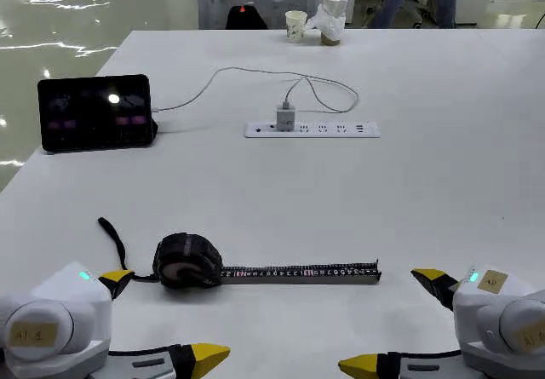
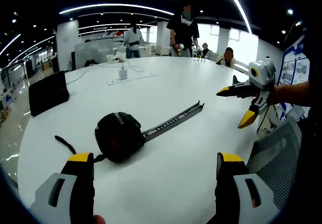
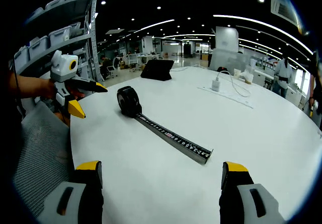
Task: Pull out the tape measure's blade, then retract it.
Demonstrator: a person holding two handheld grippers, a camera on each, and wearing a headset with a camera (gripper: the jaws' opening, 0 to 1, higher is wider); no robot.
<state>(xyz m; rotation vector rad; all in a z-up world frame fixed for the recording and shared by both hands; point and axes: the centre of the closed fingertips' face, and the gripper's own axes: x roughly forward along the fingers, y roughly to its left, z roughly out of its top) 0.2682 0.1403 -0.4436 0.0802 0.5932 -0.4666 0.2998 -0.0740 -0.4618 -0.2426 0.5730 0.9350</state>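
Jaws wide apart on both your grippers, nothing between them. Your left gripper (image 1: 166, 315) sits at the near left edge of the white table (image 1: 426, 183), and your right gripper (image 1: 390, 319) at the near right edge.

The tape measure (image 1: 186, 261) lies on the table between them, closer to the left gripper. It has a black case, and its blade (image 1: 298, 272) is pulled out flat on the table toward the right, with the end hook just short of your right gripper's upper jaw tip. Neither gripper is touching the blade. A black wrist strap (image 1: 112, 238) trails off the case to the left. Your left upper jaw tip is just beside where the strap meets the case; I can't tell whether they touch.

Left gripper view: the case (image 2: 118, 136) is ahead between the jaws and the blade (image 2: 173, 119) runs away toward the right gripper (image 2: 235, 106).

Right gripper view: the blade end (image 3: 201, 153) is nearest, with the case (image 3: 130, 100) and left gripper (image 3: 89, 101) beyond.

Farther back on the table are a dark tablet (image 1: 95, 111) and a power strip (image 1: 311, 129) with a charger (image 1: 285, 117) plugged in. Cups (image 1: 295, 25) stand at the far edge.
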